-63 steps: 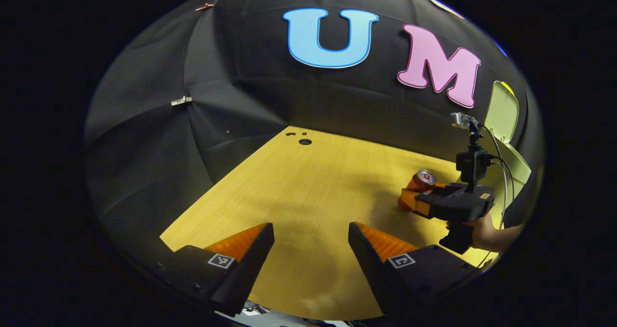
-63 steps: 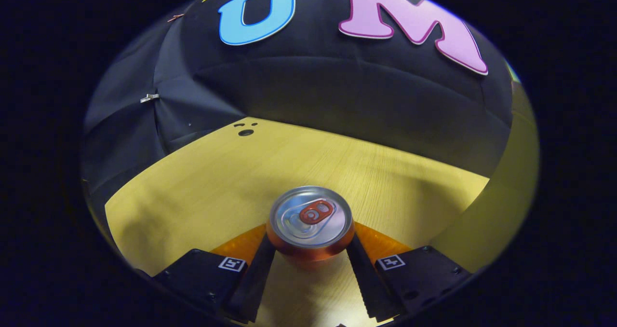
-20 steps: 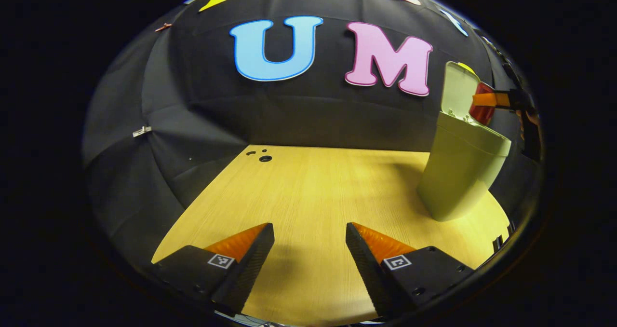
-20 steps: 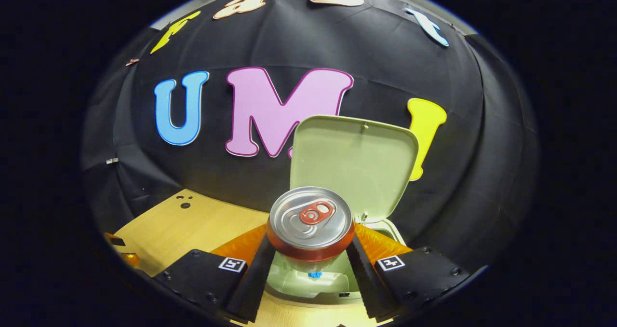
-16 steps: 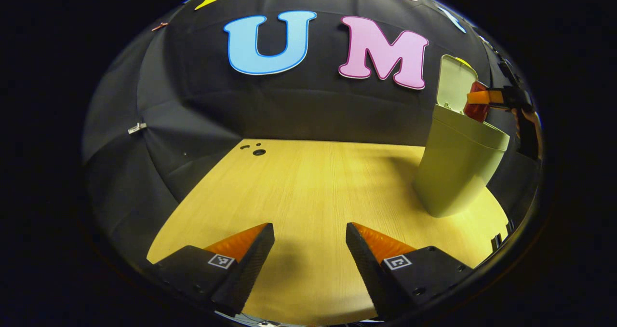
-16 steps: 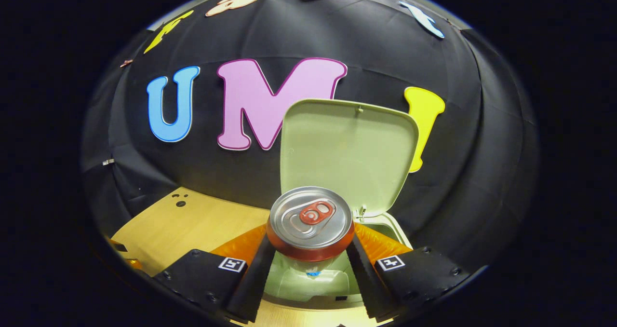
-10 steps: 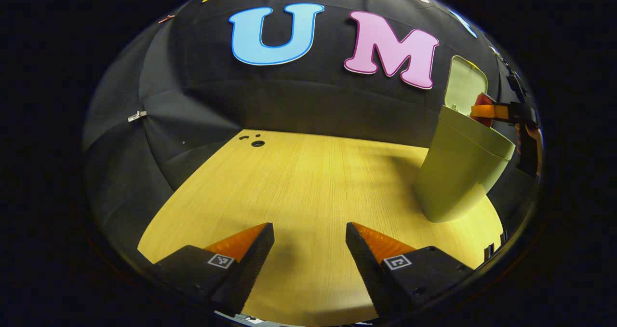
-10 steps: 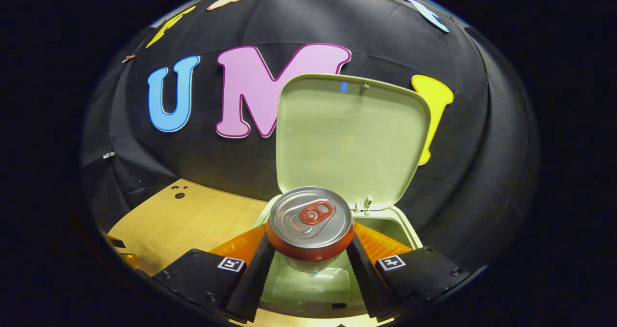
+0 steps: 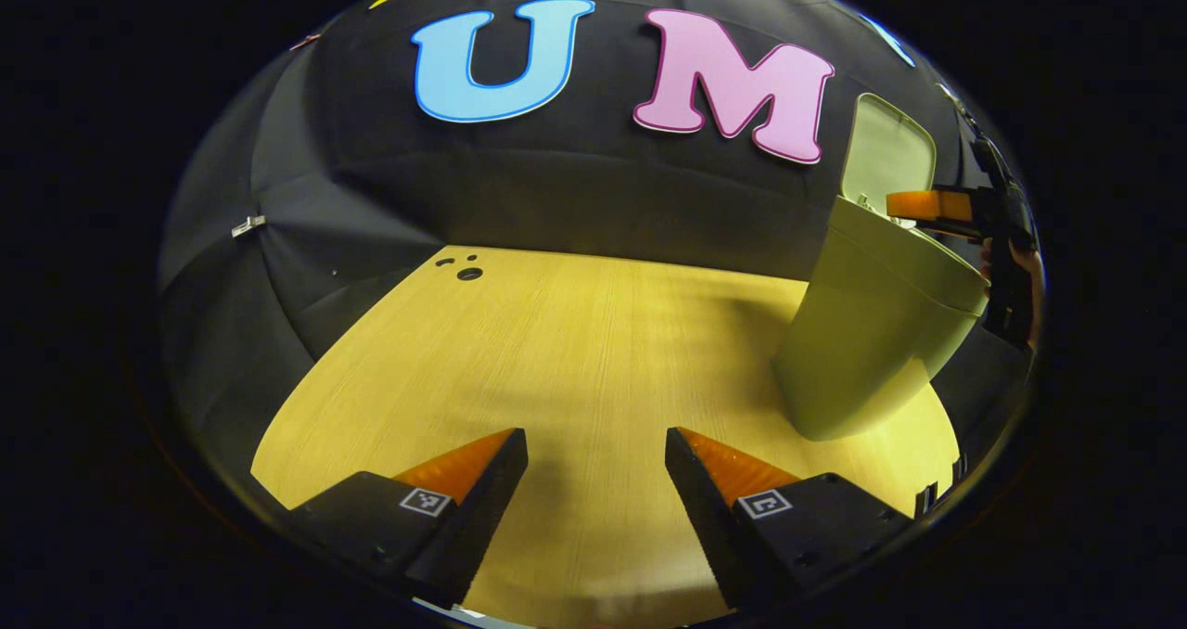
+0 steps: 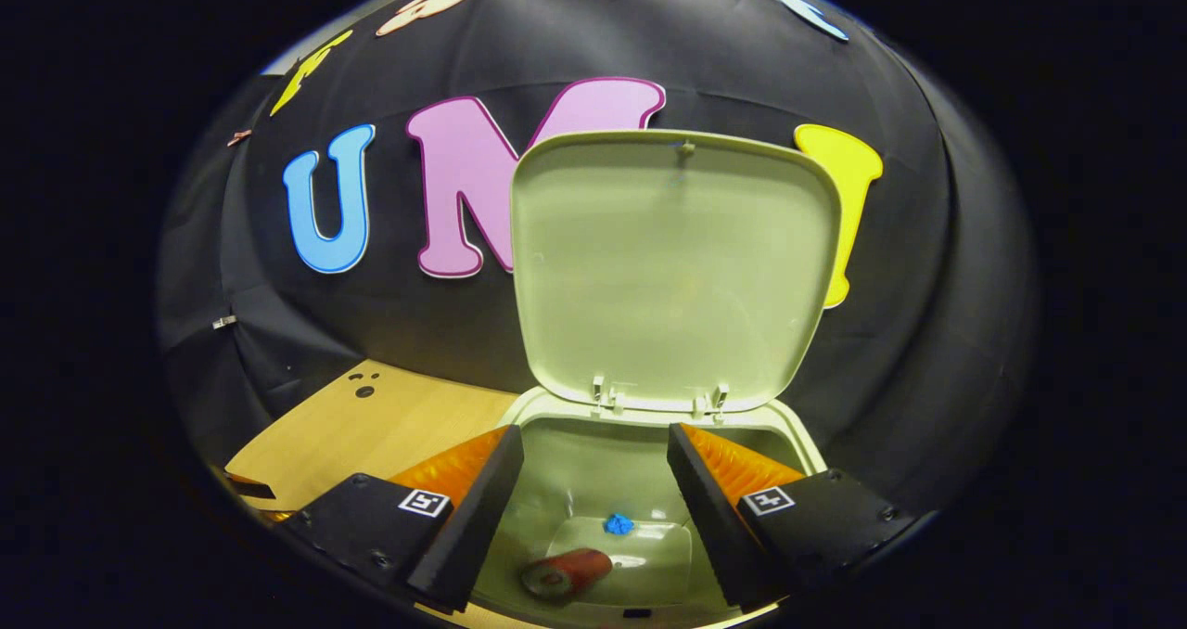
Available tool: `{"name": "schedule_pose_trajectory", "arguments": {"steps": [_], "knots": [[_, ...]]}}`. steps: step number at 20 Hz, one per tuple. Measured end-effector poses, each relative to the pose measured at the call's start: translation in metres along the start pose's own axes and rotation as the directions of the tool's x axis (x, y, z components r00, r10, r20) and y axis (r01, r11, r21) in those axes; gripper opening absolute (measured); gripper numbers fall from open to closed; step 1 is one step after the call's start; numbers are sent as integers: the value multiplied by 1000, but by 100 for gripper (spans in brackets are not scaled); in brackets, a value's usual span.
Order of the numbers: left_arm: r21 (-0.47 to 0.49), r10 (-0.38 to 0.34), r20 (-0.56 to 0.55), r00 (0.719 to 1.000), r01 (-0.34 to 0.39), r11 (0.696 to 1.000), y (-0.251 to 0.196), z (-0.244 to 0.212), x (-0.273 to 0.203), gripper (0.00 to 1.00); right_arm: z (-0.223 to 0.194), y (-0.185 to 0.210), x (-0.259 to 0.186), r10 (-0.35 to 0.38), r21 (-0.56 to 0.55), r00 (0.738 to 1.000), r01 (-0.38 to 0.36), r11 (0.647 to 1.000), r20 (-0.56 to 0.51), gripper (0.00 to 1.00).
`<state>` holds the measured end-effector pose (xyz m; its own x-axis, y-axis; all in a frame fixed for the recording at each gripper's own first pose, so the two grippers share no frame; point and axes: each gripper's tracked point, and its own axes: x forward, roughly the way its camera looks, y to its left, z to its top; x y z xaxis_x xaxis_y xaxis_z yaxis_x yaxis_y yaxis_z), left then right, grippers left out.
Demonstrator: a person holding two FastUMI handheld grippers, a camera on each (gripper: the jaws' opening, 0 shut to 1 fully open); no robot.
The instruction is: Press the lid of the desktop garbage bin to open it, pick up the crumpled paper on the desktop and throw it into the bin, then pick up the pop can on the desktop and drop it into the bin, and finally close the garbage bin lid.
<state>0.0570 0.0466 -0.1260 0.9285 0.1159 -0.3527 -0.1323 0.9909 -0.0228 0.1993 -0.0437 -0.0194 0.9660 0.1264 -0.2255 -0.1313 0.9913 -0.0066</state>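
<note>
Backdrop is a black cloth wall [image 9: 575,202], wrinkled and creased, with a seam running down its left part and a small pale clip [image 9: 247,226] pinned there. In front sits a yellowish wood-grain tabletop [image 9: 575,351] with a few small dark round holes [image 9: 468,273] near its far left corner. Light is dim, with soft shadows across the wood.

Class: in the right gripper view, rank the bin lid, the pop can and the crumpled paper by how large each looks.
1. bin lid
2. pop can
3. crumpled paper
The lid sits nearer the camera, which exaggerates it.
</note>
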Motion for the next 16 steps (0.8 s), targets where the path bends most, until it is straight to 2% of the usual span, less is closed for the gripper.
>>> {"name": "schedule_pose_trajectory", "arguments": {"steps": [3, 8, 11, 16], "knots": [[34, -13, 15, 1000, 12, 999, -2, 5, -7, 96, 20, -5, -18, -11, -7, 999, 12, 1000, 33, 98], [-2, -45, 44, 998, 45, 999, -7, 7, -24, 96, 59, -13, -44, -30, -32, 997, 33, 999, 77, 98], [17, -41, 50, 998, 41, 999, -4, 1, -33, 96, 83, -10, -56, -25, -18, 993, 27, 999, 118, 98], [-9, -22, 31, 999, 22, 1000, 9, -16, -45, 96, 126, -5, -61, -11, -47, 985, 19, 999, 170, 98]]}}
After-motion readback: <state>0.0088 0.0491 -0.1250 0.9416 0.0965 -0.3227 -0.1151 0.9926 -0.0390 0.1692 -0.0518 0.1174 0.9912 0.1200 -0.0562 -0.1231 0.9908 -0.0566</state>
